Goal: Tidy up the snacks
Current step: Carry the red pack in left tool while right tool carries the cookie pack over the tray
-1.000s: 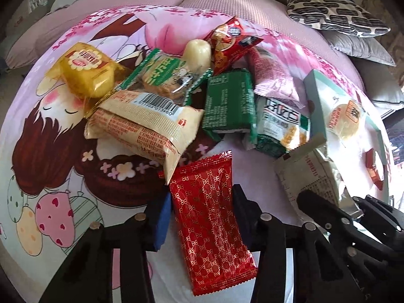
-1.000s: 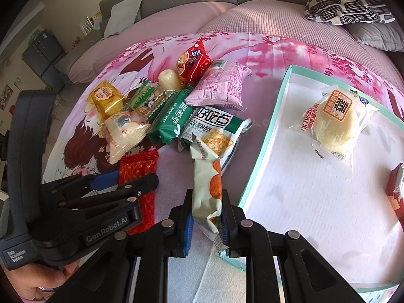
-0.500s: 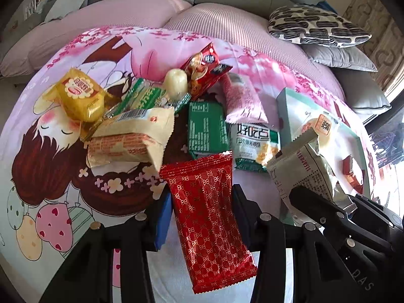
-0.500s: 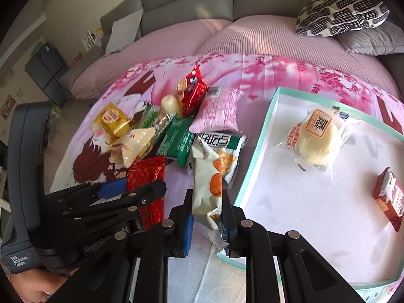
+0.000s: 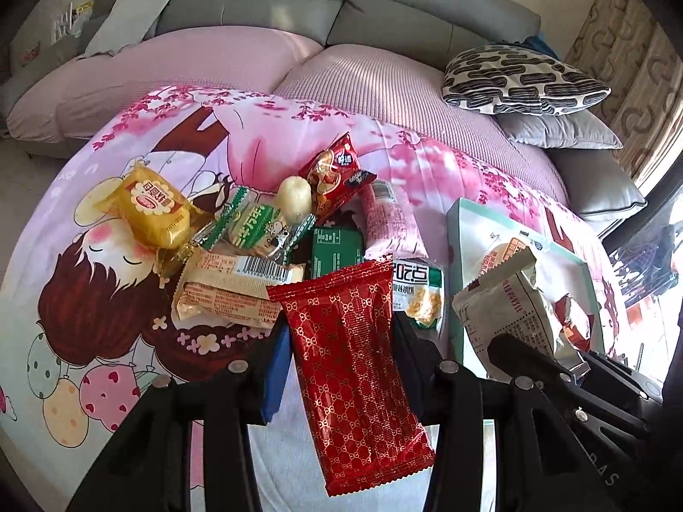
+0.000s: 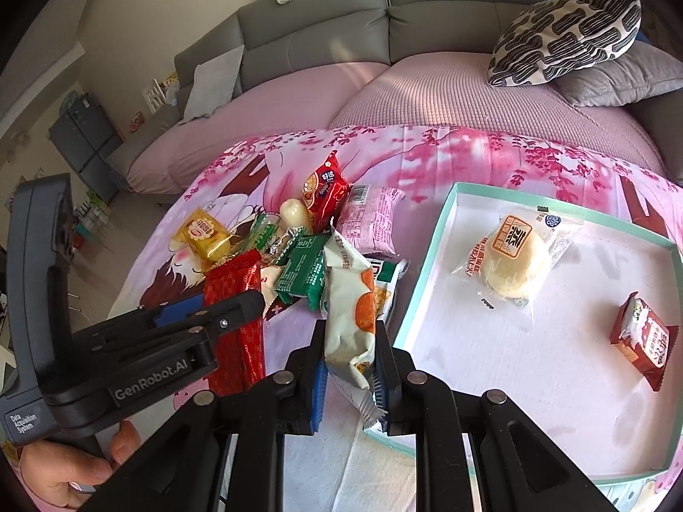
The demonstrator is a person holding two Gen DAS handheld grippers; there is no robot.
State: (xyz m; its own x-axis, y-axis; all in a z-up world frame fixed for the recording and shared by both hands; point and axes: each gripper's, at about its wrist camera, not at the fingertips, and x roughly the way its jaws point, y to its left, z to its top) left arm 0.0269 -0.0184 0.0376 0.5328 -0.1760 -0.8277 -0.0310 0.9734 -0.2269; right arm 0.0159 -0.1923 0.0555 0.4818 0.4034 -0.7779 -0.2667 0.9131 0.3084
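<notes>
Snacks pinched: left gripper (image 5: 341,367) holds red packet (image 5: 354,367), right gripper (image 6: 348,375) white packet (image 6: 348,311) (tray (image 6: 431,256) interior right-view only).

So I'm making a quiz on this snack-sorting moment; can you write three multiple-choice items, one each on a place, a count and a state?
1. Where does the round bun lie?
A. in the teal-rimmed tray
B. on the sofa cushion
C. in the snack pile

2. How many snacks lie in the tray?
A. none
B. two
C. five

3. What does the left hand-held gripper grip?
A. nothing
B. a yellow packet
C. the red patterned packet

Answers:
1 A, it rests on the tray's white floor.
2 B, the bun and a small red packet.
3 C, the packet is pinched between its fingers.
</notes>
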